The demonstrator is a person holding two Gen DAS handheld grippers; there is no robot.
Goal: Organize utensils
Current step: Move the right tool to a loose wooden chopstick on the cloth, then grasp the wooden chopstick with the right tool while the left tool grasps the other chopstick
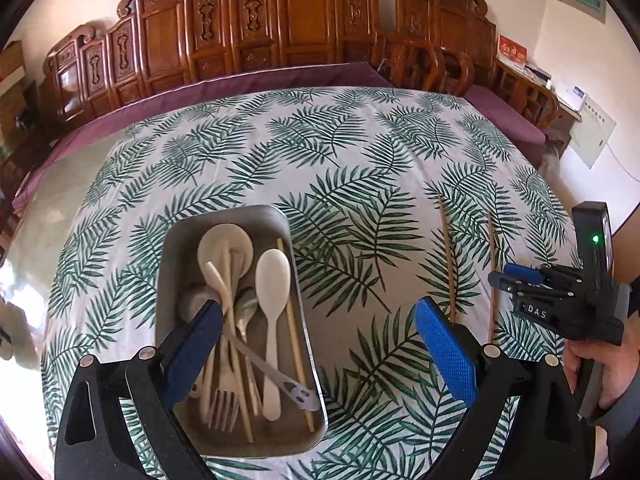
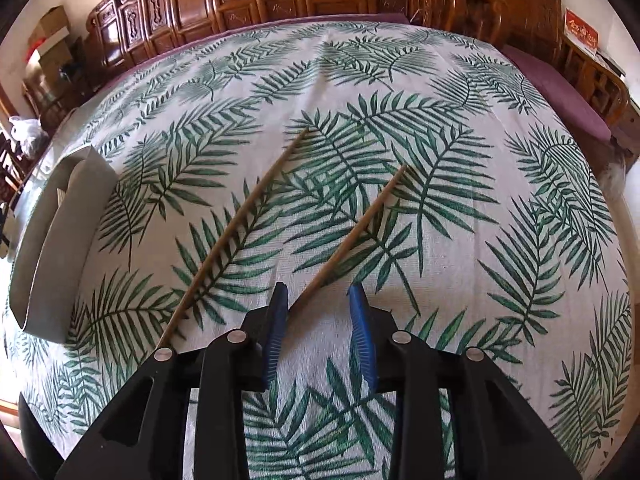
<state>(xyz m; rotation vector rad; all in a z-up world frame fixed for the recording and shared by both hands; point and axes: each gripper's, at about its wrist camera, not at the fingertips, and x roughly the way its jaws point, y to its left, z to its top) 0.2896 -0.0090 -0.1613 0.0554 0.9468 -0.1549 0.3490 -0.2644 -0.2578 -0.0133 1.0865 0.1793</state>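
two thin wooden chopsticks [image 2: 244, 216] on leaf-print cloth [image 2: 460, 220] — right tool [image 2: 318, 300] half-open, empty, left tool [image 1: 320, 320] wide, empty

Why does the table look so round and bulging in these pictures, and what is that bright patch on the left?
Left wrist view: the fisheye lens bends the leaf-print tablecloth into a dome, and dark corners frame the picture; the bare table edge at the left is washed out by glare, while the metal tray stays sharp. Right wrist view: the same bulge, yet the two chopsticks look crisp, with soft shadows.
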